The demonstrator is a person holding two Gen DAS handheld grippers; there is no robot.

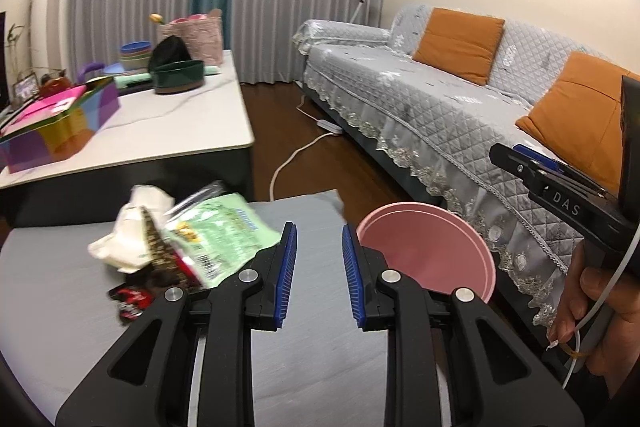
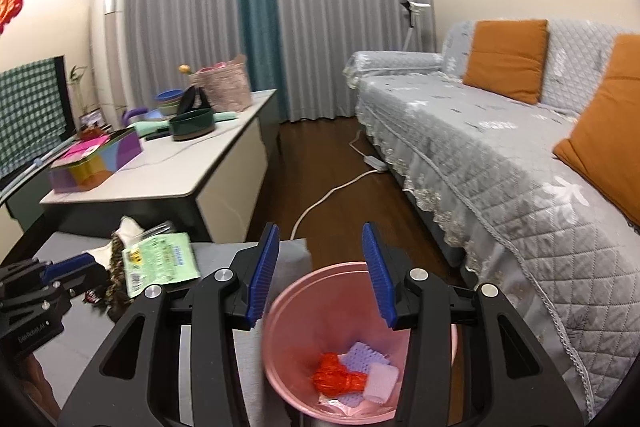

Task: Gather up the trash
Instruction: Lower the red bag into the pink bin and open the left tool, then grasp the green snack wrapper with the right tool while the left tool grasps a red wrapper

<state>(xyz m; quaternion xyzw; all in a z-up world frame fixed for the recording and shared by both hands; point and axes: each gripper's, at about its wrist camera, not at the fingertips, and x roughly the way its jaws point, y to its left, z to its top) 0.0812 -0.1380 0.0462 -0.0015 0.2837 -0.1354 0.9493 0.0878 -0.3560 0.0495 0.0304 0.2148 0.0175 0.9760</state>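
A heap of trash lies on the grey low table (image 1: 60, 307): crumpled white paper (image 1: 132, 223), a green wrapper (image 1: 224, 231), a dark patterned wrapper (image 1: 160, 255) and a red-black wrapper (image 1: 130, 299). My left gripper (image 1: 320, 231) is open just right of the heap, with nothing between its blue pads. To its right stands the pink bin (image 1: 424, 251). My right gripper (image 2: 321, 231) hovers open and empty over the bin's wall (image 2: 280, 347). Inside the bin lie red netting (image 2: 340, 375), a purple sponge piece (image 2: 362, 353) and a pale pad (image 2: 382, 381).
A white coffee table (image 1: 180, 131) behind carries a colourful box (image 1: 60, 131), a green bowl (image 1: 178, 77) and stacked bowls. A grey sofa (image 1: 420, 99) with orange cushions runs along the right. A white cable (image 1: 296, 155) crosses the wooden floor. A hand (image 1: 600, 307) holds the right gripper.
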